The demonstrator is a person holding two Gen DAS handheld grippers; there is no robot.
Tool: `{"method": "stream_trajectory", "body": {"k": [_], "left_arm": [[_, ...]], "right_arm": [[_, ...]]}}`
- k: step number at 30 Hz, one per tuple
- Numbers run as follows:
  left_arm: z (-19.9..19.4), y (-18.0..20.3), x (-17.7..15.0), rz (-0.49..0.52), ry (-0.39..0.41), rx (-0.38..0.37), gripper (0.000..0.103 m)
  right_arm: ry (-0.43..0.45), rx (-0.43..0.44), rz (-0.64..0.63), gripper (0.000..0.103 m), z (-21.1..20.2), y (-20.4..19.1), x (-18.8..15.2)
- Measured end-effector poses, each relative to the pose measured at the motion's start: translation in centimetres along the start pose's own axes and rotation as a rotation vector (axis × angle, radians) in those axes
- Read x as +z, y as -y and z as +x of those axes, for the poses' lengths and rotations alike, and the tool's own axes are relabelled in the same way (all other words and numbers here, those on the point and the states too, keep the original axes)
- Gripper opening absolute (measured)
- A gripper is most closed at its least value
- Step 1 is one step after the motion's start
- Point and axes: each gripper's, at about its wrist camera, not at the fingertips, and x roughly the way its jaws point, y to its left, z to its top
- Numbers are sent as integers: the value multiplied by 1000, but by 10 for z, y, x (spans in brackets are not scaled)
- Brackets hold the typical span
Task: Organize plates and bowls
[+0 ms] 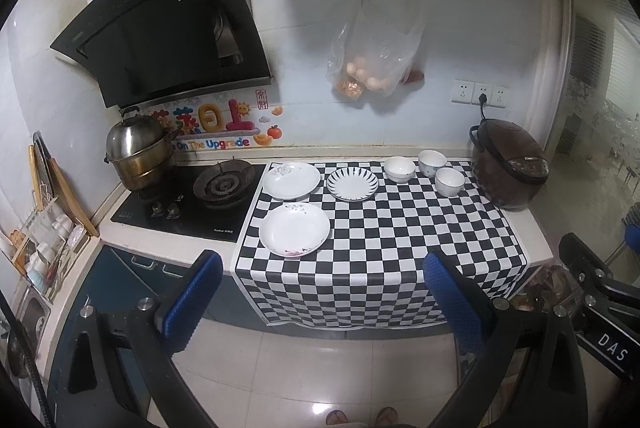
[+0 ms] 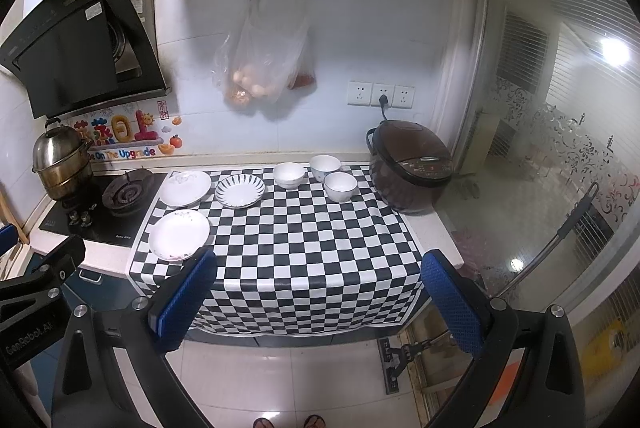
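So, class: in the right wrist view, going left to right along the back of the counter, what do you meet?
Steamer pot → gas burner → white plate → striped plate → white bowl → rice cooker.

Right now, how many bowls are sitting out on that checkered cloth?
3. One bowl sits beside the striped plate; another bowl stands at the back; the third bowl is in front of it, nearest the rice cooker. None looks hidden.
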Motion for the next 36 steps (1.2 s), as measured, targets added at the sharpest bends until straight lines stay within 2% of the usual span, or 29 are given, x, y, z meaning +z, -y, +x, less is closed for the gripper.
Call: {"method": "stream_trajectory", "body": {"k": [36], "left_arm": [[-2, 0, 5, 7, 2, -15, 103]], "right_arm": [[4, 1, 6, 103, -3, 1, 1]]}}
